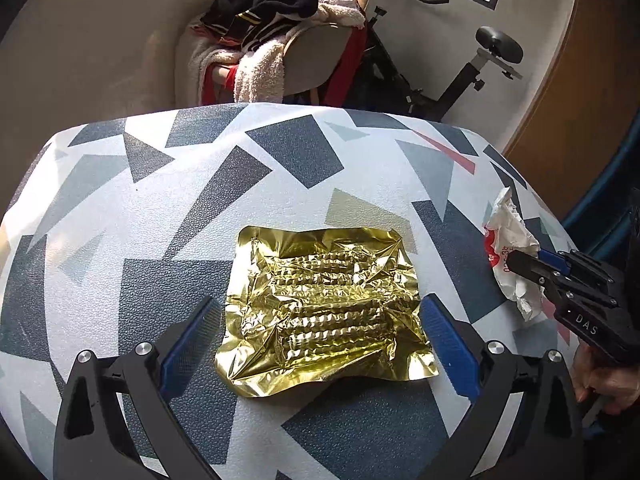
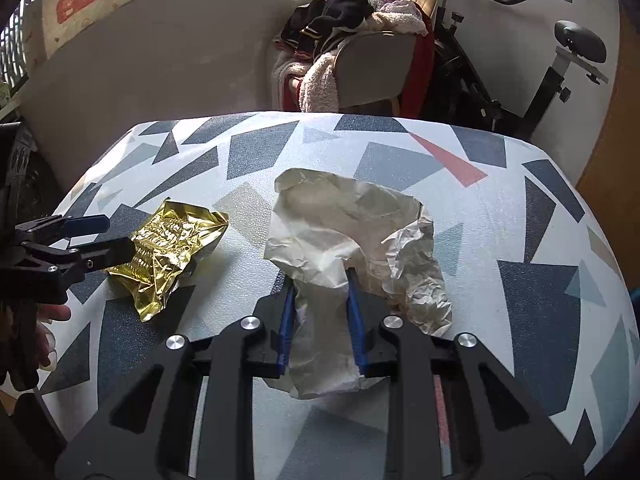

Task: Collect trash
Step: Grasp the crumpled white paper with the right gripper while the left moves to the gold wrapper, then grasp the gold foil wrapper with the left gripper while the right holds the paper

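left gripper [image 1: 320, 312] spread astride gold wrapper [image 1: 326, 312]; right gripper [image 2: 320, 280] pinching paper bag [image 2: 360, 236]

White letters "DAS" read on the black body of the right gripper [image 1: 532, 270]. Red print on the crumpled white paper wrapper [image 1: 510, 248] between its fingers is illegible. Red sign on the beige cardboard box [image 2: 86, 0], well beyond the fingers: unreadable.

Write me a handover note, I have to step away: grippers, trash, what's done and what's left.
Left gripper: open, its fingers either side of the gold wrapper, which lies flat on the table.
Right gripper: shut on the white paper, which still touches the table.
Done: the paper is gripped.
Left: grip the wrapper, carry both away. No bin in view.
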`<state>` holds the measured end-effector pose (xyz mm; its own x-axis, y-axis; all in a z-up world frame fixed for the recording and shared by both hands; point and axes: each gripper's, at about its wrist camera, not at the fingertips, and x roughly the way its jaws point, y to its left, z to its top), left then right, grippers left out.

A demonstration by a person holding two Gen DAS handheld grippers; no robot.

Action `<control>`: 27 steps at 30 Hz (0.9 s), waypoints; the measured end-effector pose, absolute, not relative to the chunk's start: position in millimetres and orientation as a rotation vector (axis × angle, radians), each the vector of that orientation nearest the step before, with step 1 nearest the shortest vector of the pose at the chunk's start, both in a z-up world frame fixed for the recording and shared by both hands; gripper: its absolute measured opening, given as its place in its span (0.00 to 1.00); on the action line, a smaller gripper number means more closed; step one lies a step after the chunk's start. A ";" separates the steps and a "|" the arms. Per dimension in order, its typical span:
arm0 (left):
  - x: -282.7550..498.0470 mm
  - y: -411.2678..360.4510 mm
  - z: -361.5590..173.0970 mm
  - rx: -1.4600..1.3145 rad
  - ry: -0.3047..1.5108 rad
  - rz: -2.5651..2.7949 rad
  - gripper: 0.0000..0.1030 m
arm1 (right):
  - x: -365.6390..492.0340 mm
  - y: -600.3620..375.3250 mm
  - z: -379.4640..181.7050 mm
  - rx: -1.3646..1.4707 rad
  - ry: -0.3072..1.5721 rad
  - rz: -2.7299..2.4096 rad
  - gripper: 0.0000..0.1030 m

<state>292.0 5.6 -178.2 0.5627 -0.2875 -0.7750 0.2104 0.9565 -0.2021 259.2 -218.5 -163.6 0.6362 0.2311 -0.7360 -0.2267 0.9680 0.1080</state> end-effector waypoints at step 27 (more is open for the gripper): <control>289.4 3.0 -195.0 -0.122 1.006 -0.271 0.29 | 246.1 -217.4 -164.2 0.025 0.835 0.289 0.26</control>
<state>289.4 3.0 -195.0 0.5055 -0.2800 -0.8161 0.1680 0.9597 -0.2252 246.1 -217.4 -164.2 0.6346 0.2629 -0.7268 -0.2434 0.9605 0.1350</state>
